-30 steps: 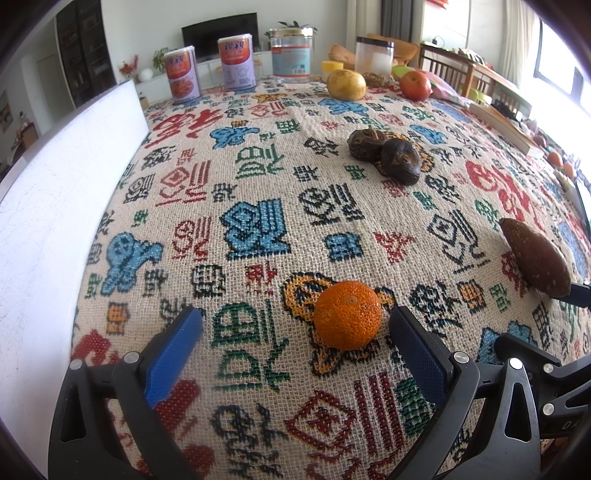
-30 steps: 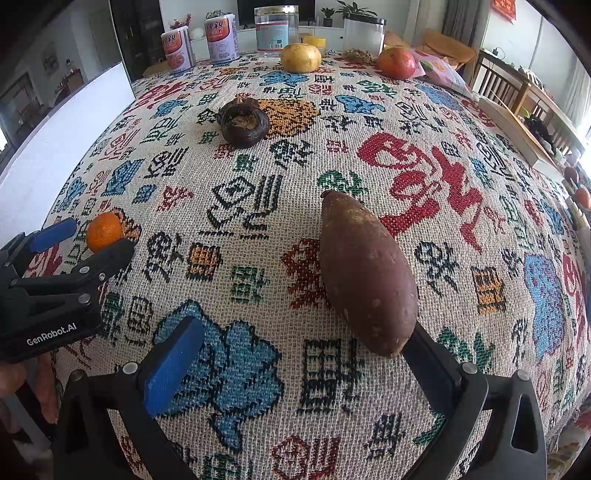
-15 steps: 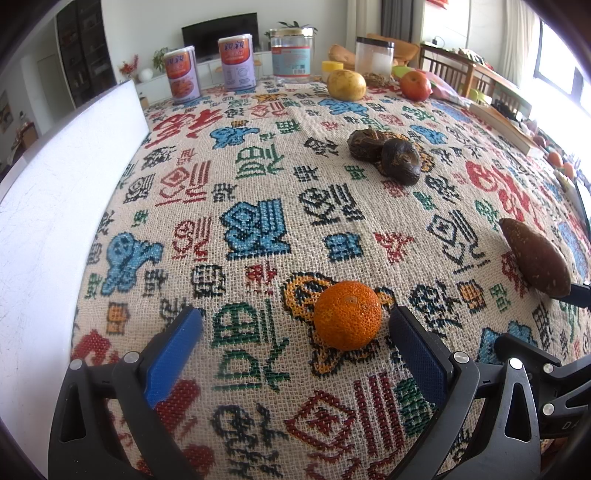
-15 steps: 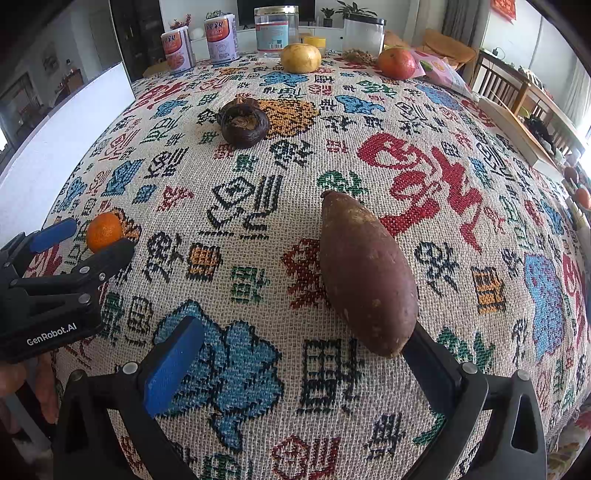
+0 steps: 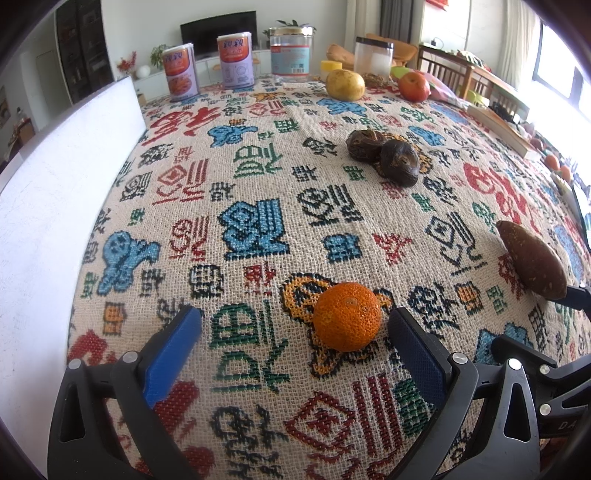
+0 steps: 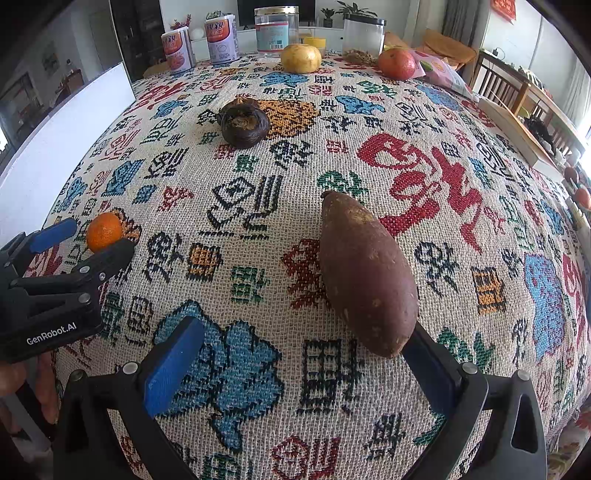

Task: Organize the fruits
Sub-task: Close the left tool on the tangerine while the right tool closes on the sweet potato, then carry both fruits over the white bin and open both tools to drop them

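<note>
Mandarin (image 5: 347,316) sits on the woven cloth (image 5: 258,206), near the table's front edge, right between the left gripper's (image 5: 293,341) blue pads and just beside the right-hand one. Off to the right lies a sweet potato (image 6: 365,273), lengthwise on the cloth, its near end against the right gripper's (image 6: 299,365) right finger. Further back, two dark wrinkled fruits (image 5: 384,155) touch each other mid-table. At the far edge, a yellow pear (image 5: 344,85) and a red apple (image 5: 413,86), well apart from the front group, with two cans (image 5: 207,70) and clear jars (image 5: 291,50) behind them. White board (image 5: 55,206) runs along the left side; a TV (image 5: 218,33) and wooden chairs (image 5: 454,74) fill the room beyond. Both claws gape wide, jaws spread, gripping nothing; a hand (image 6: 14,376) shows under the left one.
</note>
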